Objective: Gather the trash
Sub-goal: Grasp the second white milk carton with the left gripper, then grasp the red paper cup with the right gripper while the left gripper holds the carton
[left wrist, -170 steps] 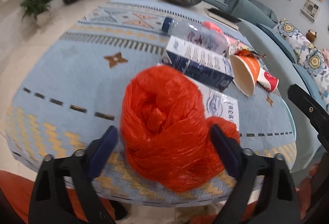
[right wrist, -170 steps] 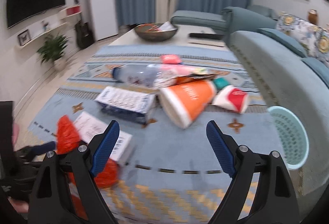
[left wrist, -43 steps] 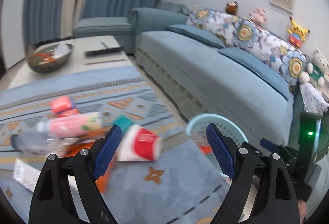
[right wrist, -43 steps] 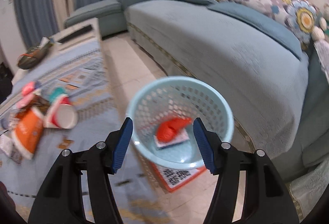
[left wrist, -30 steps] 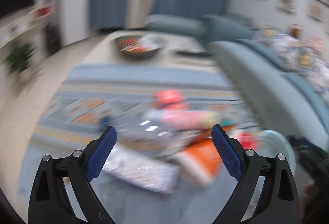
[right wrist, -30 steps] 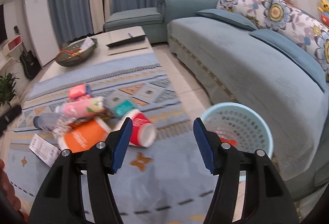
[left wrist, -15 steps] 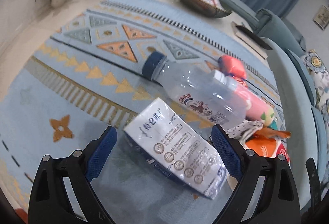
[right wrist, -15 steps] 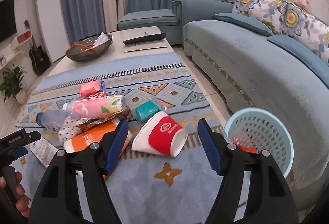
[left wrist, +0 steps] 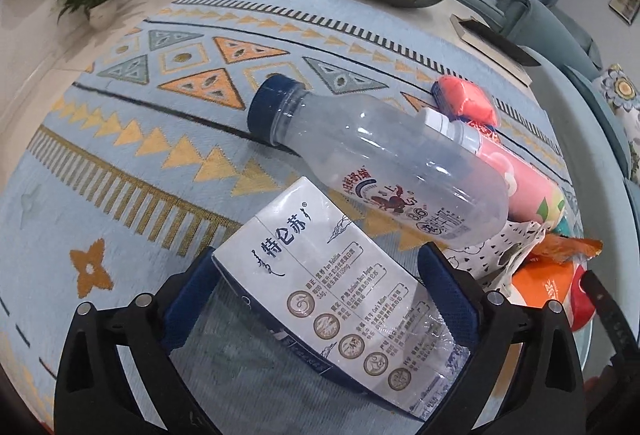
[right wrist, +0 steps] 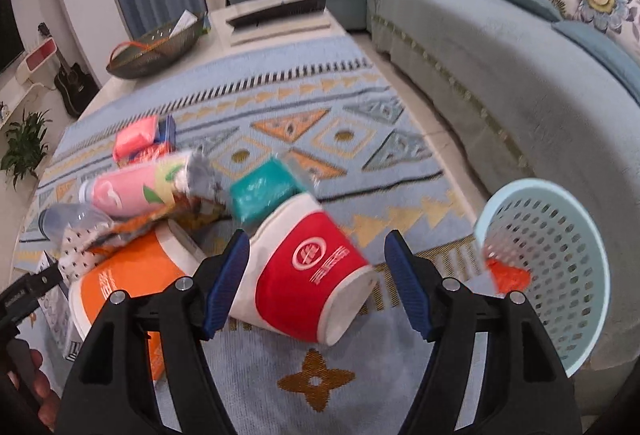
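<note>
My left gripper is open with its jaws on either side of a white and blue milk carton lying on the rug. A clear plastic bottle with a blue cap lies just beyond it, against a pink bottle. My right gripper is open with its jaws on either side of a red and white paper cup lying on its side. A light blue basket stands to the right and holds an orange bag.
An orange paper cup, a teal packet, a pink packet and crumpled wrappers lie on the patterned rug. A low table with a dark bowl stands behind. A blue sofa runs along the right.
My left gripper has come down over the milk carton, which now sits between its jaws. My right gripper has closed in on the red cup, which now sits between its jaws.
</note>
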Available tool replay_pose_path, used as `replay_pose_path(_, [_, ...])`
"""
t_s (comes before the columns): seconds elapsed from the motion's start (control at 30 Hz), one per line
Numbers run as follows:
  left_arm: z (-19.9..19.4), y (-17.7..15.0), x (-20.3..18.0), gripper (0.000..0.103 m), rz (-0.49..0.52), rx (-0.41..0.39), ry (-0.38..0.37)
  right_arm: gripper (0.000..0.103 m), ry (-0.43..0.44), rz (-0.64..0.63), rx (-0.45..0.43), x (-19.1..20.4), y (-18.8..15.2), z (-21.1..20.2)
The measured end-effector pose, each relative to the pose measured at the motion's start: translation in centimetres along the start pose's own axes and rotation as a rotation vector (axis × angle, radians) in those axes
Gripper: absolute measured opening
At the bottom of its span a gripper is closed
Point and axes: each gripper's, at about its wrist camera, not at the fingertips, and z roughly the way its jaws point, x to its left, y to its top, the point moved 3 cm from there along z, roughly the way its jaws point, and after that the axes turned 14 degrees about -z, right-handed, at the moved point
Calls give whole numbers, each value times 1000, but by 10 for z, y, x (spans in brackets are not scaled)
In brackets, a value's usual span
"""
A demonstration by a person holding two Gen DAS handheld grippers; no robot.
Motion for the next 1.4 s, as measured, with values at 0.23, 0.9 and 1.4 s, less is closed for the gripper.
replay_pose_path(0.23, [-3,-2,-10,86,150,39,-30,62,41,50,40,-7,-15,6])
replay_pose_path(0.9, [-27,-59,-3,85,394,78,-15,47,13,44,63,15,-54,-37])
replay_pose_path(1.4, [-13,-71,-11,84,453,-7,48,80,14,166,23,-8,-28,-38])
